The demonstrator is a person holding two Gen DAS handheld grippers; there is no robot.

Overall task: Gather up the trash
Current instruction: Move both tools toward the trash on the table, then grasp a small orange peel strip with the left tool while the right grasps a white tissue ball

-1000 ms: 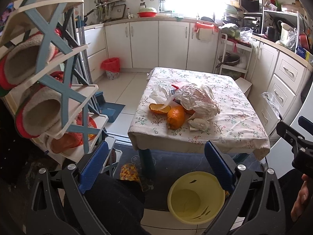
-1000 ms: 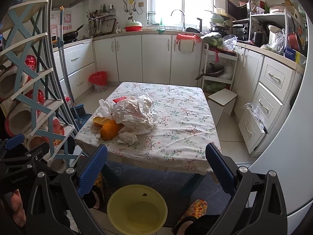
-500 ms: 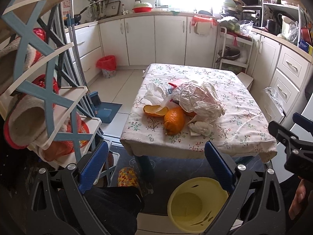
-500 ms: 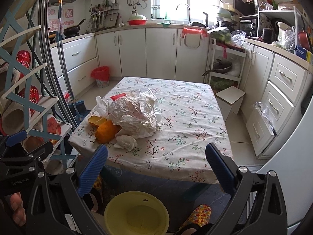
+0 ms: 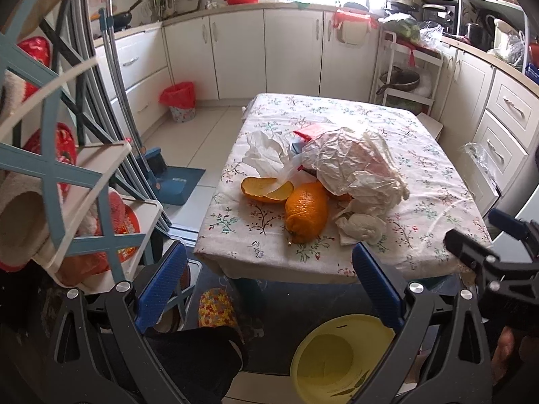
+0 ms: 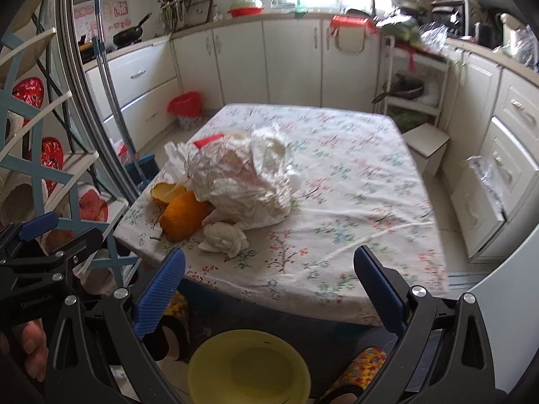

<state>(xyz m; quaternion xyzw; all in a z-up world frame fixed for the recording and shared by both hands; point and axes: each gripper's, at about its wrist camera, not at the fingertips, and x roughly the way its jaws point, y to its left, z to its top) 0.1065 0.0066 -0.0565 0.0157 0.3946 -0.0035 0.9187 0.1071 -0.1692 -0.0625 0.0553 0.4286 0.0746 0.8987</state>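
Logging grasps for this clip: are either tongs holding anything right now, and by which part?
Nothing is held. Left tongs and right tongs are both open, short of the trash.

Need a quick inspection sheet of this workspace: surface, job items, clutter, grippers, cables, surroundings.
Surface: table with floral cloth, right half bare.
Job's things: crumpled wrapper, orange peels, tissue wad, white bag piled near the left front; yellow bin on the floor below.
Clutter: red packet under the pile.
Grippers: left gripper and right gripper open, empty, short of the table.
Cables: nothing seen.
Surroundings: shoe rack, dustpan, red-lined bin.
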